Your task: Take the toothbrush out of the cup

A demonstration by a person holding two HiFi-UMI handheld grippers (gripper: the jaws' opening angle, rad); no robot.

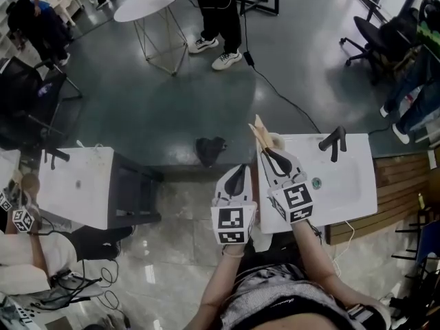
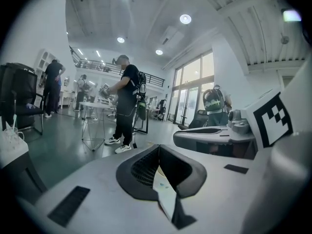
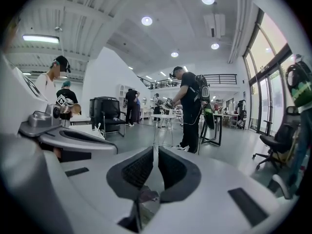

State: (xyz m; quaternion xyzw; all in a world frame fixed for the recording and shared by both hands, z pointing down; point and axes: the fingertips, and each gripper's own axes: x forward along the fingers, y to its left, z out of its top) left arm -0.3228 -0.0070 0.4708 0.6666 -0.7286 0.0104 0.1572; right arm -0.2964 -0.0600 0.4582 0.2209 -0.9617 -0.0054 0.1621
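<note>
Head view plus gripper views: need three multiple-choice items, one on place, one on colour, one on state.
1. Where does the cup stand on the sink?
A) the far corner, on the person's left
B) beside the drain
C) the near right corner

2. What colour is the faucet?
A) chrome
B) black
C) red

3. How do the jaws of the right gripper stand?
A) wide apart
B) closed on a toothbrush
C) together, nothing between them

Answers:
1 A, the cup sits at the sink's far left corner in the head view.
2 B, the faucet shows dark against the white sink.
3 C, the right gripper view shows the pads all but meeting, with nothing between them.
</note>
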